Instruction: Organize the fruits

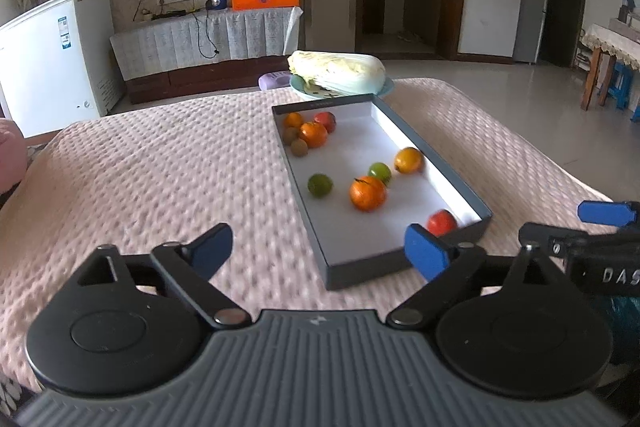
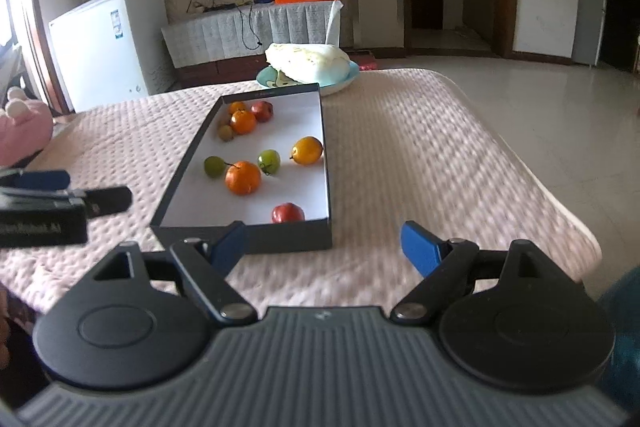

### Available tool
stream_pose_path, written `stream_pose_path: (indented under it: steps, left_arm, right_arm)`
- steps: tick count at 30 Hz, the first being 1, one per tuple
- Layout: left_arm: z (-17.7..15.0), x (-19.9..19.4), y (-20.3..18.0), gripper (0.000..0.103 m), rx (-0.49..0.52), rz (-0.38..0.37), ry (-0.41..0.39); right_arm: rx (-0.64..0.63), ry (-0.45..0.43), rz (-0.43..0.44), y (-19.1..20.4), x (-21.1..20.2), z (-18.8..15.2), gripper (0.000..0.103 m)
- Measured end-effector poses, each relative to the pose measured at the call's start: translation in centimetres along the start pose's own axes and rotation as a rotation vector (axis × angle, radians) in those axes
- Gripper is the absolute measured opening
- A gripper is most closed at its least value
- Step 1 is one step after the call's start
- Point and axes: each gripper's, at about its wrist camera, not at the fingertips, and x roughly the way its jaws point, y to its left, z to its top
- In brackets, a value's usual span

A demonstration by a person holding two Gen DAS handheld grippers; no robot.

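A dark shallow box (image 1: 404, 259) (image 2: 288, 241) with a white floor lies on the pink quilted table. Loose in it are an orange (image 1: 367, 193) (image 2: 242, 178), two green fruits (image 1: 319, 185) (image 1: 379, 172), a yellow-orange fruit (image 1: 409, 159) (image 2: 307, 150) and a red fruit (image 1: 441, 222) (image 2: 287, 213). More fruits cluster in the far left corner (image 1: 310, 131) (image 2: 244, 119). My left gripper (image 1: 320, 251) is open and empty in front of the box's near left corner. My right gripper (image 2: 320, 247) is open and empty at the box's near right corner.
A cabbage on a light blue plate (image 1: 340, 69) (image 2: 310, 65) stands behind the box. The table edge curves off on the right (image 2: 576, 227). A pink plush (image 2: 24, 131) lies at the left. A white fridge (image 1: 48, 59) stands beyond the table.
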Motion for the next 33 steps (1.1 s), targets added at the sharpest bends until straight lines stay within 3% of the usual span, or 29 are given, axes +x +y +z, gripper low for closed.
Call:
stream_pose_path:
  steps: [4,11,18,33]
  left_arm:
    - [-0.7,-1.4,-0.9,0.101,0.026,-0.007,-0.031]
    - [-1.2,-2.6,-2.1,0.102,0.088,0.075,-0.027]
    - [-1.4,-3.9,-2.0,0.102,0.04,0.024,-0.043]
    - [-2.5,-5.5,-2.3,0.102,0.021,-0.006,-0.056]
  right_arm:
    - [0.013,-0.017,0.012,0.3,-1.6,-0.3,0.085]
    - [0.001,-0.036,0.024,0.6,-3.4,-0.3,0.085]
    - [-0.017,-0.028,0.016,0.3,-4.3,-0.1,0.085]
    - [-0.072,0.035,0.02,0.8,-4.7,-0.3,0.085]
